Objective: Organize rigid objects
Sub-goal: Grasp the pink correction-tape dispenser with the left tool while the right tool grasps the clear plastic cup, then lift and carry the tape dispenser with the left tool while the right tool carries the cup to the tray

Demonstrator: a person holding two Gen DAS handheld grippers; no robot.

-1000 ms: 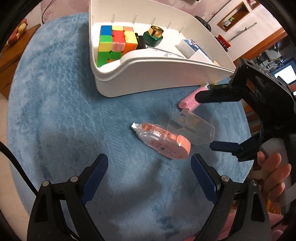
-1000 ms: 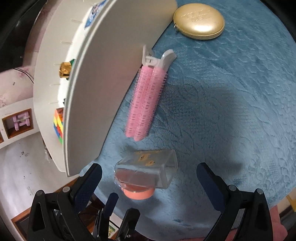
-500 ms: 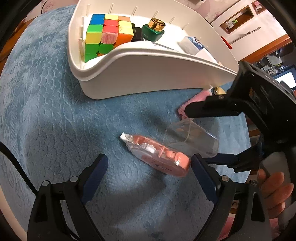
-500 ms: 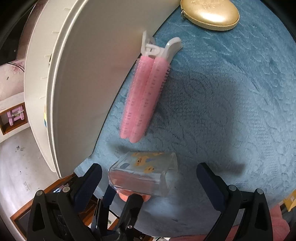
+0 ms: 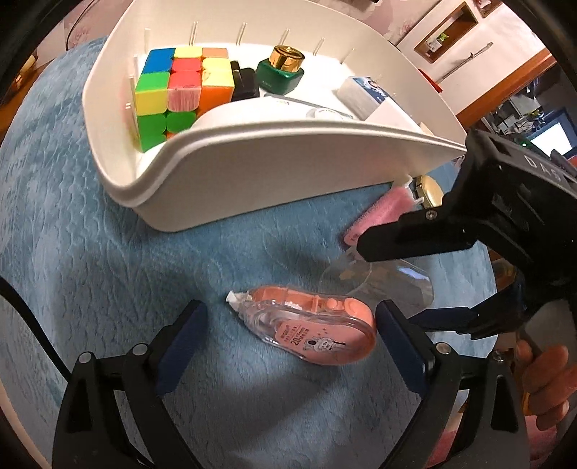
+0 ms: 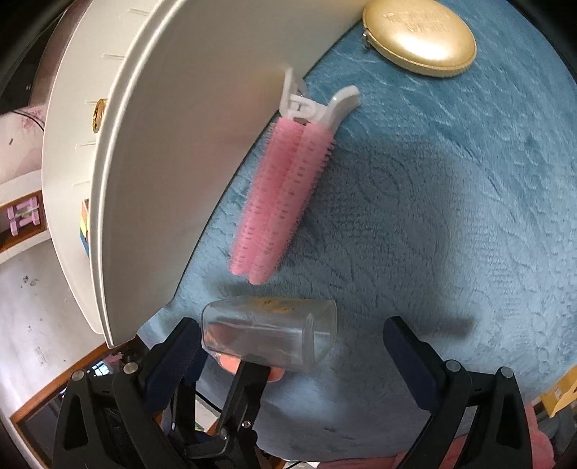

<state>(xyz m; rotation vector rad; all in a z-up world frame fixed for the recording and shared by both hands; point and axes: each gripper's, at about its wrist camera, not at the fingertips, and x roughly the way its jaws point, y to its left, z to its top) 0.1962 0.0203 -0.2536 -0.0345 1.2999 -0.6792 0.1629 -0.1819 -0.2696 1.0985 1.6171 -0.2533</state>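
White organizer tray [image 5: 274, 173] at back holds colour cube [image 5: 180, 93], green bottle with gold cap [image 5: 281, 70], white box [image 5: 364, 95]. Pink hair-roller clip [image 6: 277, 202] lies against tray's outer wall; gold compact [image 6: 420, 34] beyond it.

Blue textured cloth covers table [image 5: 90, 252]; wall shelf, wood trim behind.

Left tool [image 5: 288, 335] spread wide, straddling pink correction tape [image 5: 310, 324]. Right tool [image 6: 292, 346] released, around clear cap [image 6: 270, 333] just beside tape.
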